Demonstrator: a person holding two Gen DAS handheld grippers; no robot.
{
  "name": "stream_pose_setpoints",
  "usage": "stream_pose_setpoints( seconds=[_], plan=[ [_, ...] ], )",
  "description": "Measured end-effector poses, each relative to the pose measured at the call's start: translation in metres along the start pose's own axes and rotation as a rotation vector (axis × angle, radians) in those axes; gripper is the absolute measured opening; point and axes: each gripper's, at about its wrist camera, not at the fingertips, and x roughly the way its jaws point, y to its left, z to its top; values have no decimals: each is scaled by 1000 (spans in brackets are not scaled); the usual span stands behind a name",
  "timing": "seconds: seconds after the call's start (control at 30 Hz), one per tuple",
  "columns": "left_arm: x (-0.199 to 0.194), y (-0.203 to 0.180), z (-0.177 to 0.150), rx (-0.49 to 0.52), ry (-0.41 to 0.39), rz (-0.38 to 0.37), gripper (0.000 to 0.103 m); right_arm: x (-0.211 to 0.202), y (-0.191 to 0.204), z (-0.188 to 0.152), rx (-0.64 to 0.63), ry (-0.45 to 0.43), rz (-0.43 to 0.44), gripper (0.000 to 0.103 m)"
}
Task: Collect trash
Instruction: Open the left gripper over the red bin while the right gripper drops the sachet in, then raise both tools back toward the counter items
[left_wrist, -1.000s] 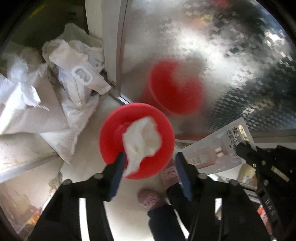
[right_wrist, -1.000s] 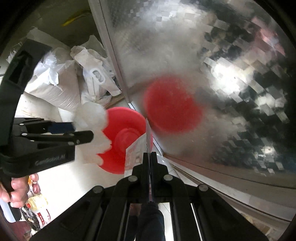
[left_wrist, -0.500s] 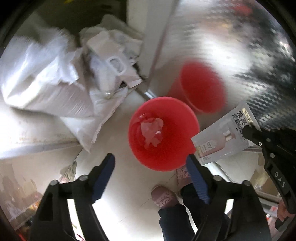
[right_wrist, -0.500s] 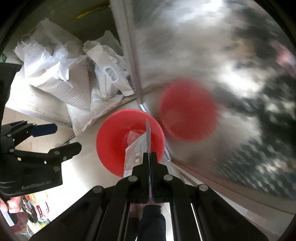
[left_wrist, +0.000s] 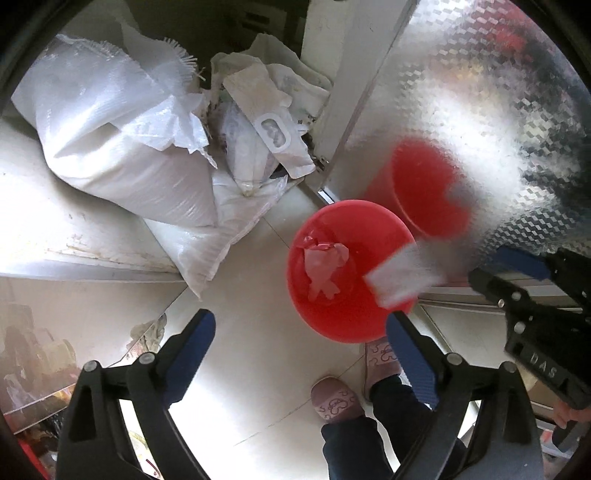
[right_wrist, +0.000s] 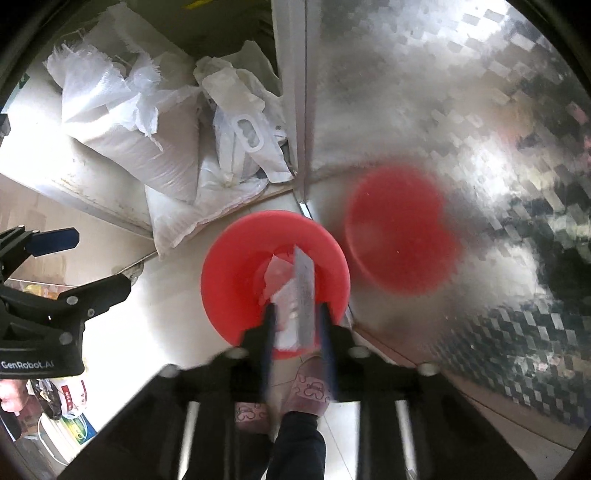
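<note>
A red bin (left_wrist: 351, 314) stands on the pale floor against a shiny metal panel; it also shows in the right wrist view (right_wrist: 236, 280). A crumpled tissue (left_wrist: 325, 267) lies inside it. My left gripper (left_wrist: 299, 350) is open and empty above the bin's near side. My right gripper (right_wrist: 295, 328) has its jaws parted, and a flat white packet (right_wrist: 301, 306) falls free between them over the bin. The same packet (left_wrist: 402, 275) shows blurred over the bin's rim in the left wrist view.
White woven sacks (left_wrist: 122, 147) and plastic bags (left_wrist: 258, 140) are piled behind the bin to the left. The metal panel (left_wrist: 480, 110) mirrors the bin. My slippered feet (left_wrist: 336, 402) stand just below the bin.
The left gripper dropped the tissue into the bin and opened wide. The right gripper moved over the bin and opened, letting go of the packet.
</note>
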Motion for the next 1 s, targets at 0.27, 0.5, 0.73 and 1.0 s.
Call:
stream_pose_setpoints(
  seconds=[0.27, 0.5, 0.73, 1.0],
  plan=[
    [-34, 3, -11, -43, -25, 12, 93, -18, 8, -3, -32, 1, -14, 50],
    [-129, -4, -28, -83, -84, 9, 93, -95, 21, -6, -56, -39, 6, 51],
    [-238, -18, -42, -85, -139, 32, 93, -198, 27, -4, -60, -119, 27, 56],
    [-356, -18, -46, -161, -260, 25, 93, -323, 37, -8, -129, -268, 28, 72]
  ],
)
